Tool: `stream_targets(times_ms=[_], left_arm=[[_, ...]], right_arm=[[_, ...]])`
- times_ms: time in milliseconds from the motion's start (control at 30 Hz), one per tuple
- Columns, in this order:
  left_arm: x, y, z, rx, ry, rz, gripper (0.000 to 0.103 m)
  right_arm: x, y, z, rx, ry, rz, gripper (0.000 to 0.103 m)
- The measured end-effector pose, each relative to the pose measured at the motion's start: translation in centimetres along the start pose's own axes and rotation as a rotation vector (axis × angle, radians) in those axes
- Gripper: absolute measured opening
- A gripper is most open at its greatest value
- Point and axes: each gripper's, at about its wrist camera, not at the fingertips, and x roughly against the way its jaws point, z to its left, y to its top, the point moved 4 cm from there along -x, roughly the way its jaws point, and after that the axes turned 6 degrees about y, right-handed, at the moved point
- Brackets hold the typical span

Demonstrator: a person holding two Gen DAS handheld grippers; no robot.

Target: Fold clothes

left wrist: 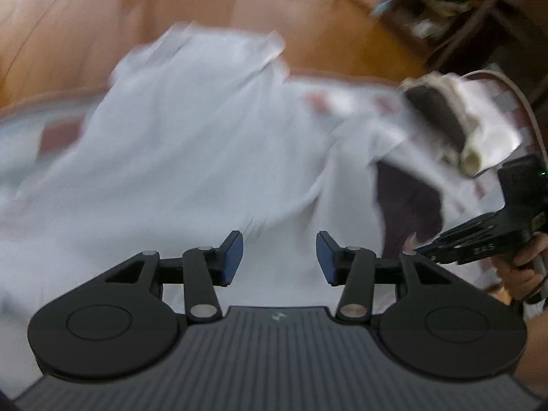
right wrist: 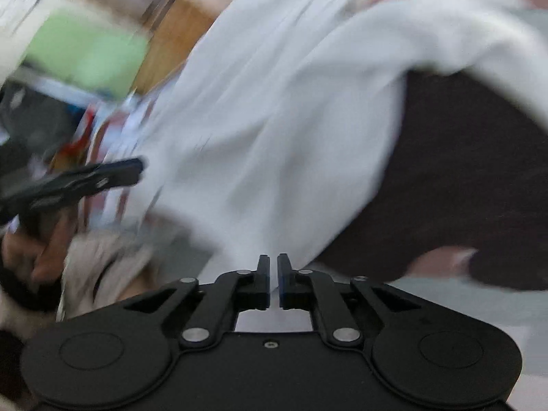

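Lying spread and blurred on the bed (left wrist: 20, 144), the white shirt (left wrist: 191, 144) in front of both tools. Standing apart with nothing between, the left gripper (left wrist: 279, 257). Staying nearly together over the cloth, the right gripper (right wrist: 273, 275), only a thin gap, pinching nothing visible.

Left wrist view: you look steeply down, close over the blurred white cotton garment (left wrist: 191, 144), toward the brown wooden panel (left wrist: 205, 3).
Right wrist view: you look down from the other side, equally close.
Shared: the same white garment (right wrist: 274, 109); each view catches your other black gripper at its edge.
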Motion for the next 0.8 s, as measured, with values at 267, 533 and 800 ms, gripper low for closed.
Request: stream_targets(times_ms=[267, 533, 800], left_arm=[[-9.9, 5.3, -10.2, -0.227, -0.01, 0.014, 0.063], [-13.1, 2.9, -9.8, -0.26, 0.058, 0.023, 0.071], [-14.1, 2.1, -9.5, -0.246, 0.026, 0.074, 0.083]], right_arm=[[11.3, -2.4, -8.3, -0.258, -0.234, -0.378, 0.044], [18.0, -8.3, -15.5, -0.603, -0.348, -0.656, 0.055], [19.4, -10.4, -18.7, -0.788, -0.457, -0.776, 0.057]])
